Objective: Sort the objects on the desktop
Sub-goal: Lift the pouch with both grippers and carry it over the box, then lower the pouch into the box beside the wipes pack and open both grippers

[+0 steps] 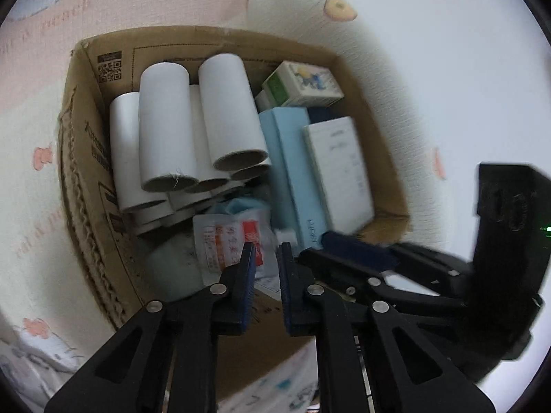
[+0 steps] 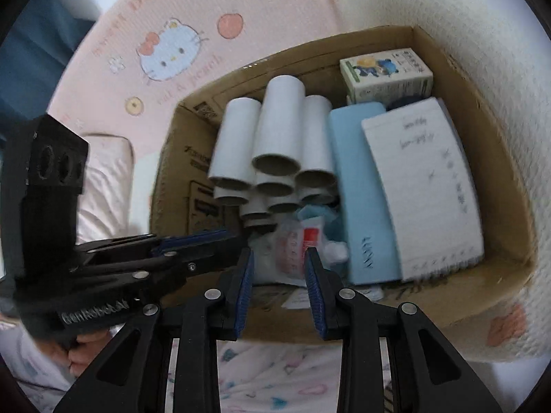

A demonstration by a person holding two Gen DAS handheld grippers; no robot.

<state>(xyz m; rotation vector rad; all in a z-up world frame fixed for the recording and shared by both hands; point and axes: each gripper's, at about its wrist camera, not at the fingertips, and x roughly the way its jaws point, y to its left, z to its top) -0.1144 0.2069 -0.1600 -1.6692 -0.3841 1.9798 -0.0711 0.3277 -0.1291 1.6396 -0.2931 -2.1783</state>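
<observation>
left wrist view: the left gripper (image 1: 266, 253) has a narrow gap between its jaws, nothing held, just over the near edge of the open brown cardboard box (image 1: 82, 179); the clear plastic packet with red label (image 1: 227, 241) lies just beyond its fingertips.

right wrist view: the right gripper (image 2: 279, 258), wider and empty, faces the same packet (image 2: 299, 241), long axis pointing away; neither gripper looks clearly nearer.

My left hand-held gripper (image 1: 266, 253) hangs over the cardboard box (image 1: 77, 172), jaws narrowly apart with nothing between them, above a red-and-white sachet (image 1: 227, 237). White cardboard tubes (image 1: 165, 130) lie stacked left, beside a light blue case (image 1: 296, 158) and notebook (image 1: 341, 168). The right hand-held gripper (image 1: 358, 251) reaches in from the right.
</observation>
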